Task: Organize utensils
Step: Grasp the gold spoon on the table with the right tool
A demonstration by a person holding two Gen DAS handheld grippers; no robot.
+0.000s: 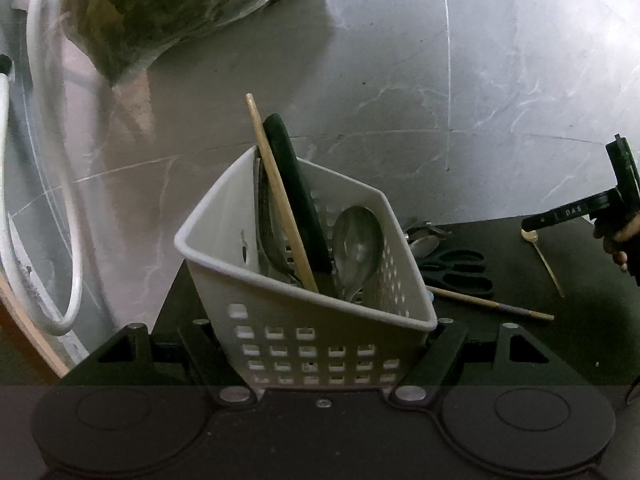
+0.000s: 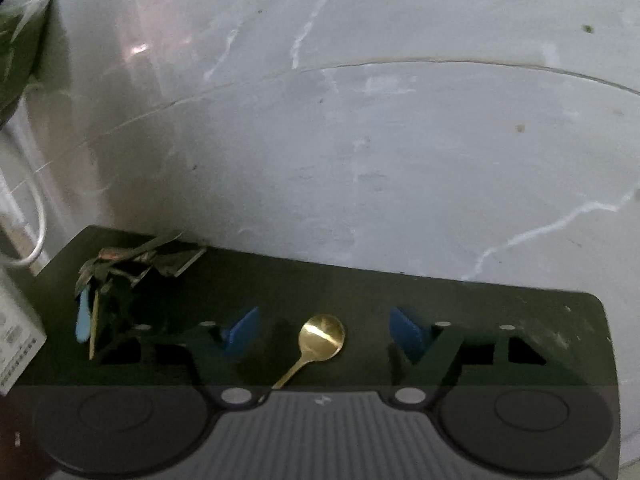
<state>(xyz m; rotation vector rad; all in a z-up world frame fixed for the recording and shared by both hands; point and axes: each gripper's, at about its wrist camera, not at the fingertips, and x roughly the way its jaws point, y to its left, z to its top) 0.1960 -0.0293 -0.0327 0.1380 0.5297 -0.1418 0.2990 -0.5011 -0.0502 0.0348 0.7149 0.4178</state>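
Note:
My left gripper (image 1: 320, 344) is shut on a white perforated utensil basket (image 1: 304, 312) and holds it tilted. The basket holds a wooden chopstick (image 1: 280, 196), a dark handle (image 1: 298, 196), a metal spoon (image 1: 358, 246) and more metal cutlery. On the black mat behind it lie black scissors (image 1: 460, 272), a second chopstick (image 1: 492, 304) and a gold spoon (image 1: 542, 258). My right gripper (image 2: 322, 334) is open, its blue pads (image 2: 240, 330) on either side of the gold spoon (image 2: 320, 336), which lies on the mat. The right gripper also shows in the left wrist view (image 1: 580, 210).
A pile of utensils (image 2: 128, 272), with a light blue handle, lies at the mat's far left. A white box (image 2: 16, 336) stands at the left edge. A grey marble wall (image 1: 500, 60) rises behind. A white hose (image 1: 68, 200) and a plastic bag of greens (image 1: 160, 12) are on the left.

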